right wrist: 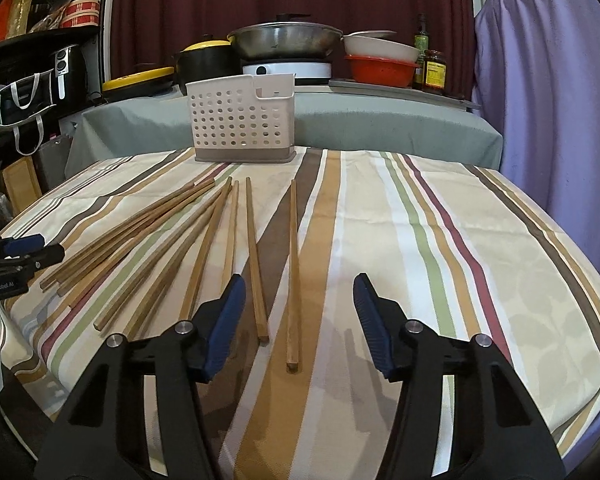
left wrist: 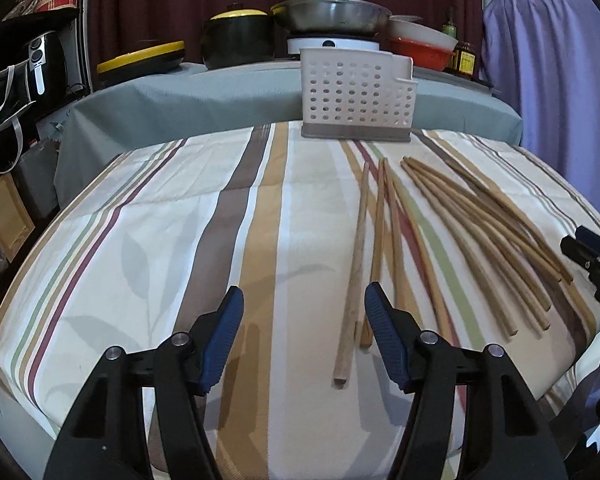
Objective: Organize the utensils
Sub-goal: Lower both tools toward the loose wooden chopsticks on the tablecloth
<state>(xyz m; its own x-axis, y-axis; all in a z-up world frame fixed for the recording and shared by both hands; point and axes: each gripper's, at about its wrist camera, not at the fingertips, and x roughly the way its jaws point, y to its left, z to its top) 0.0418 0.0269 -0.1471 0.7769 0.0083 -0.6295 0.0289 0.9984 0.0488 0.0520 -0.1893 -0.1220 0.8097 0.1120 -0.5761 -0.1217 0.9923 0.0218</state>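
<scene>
None of the chopsticks (right wrist: 204,248) are in the white holder (right wrist: 242,118) yet — all lie loose on the striped cloth (right wrist: 440,240). Left gripper (left wrist: 304,340) and right gripper (right wrist: 299,324) both gape wide, holding nothing — everything's left to do.

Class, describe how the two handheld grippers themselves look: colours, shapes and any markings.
Both match. The left gripper and the right gripper have black plastic arms with round silver pivot bolts. Their fingers are tapered, with ribbed blue pads on the inner faces. In the right wrist view, the left gripper's side bears white "GenRobot.AI" lettering. No cables or sleeves show.
</scene>
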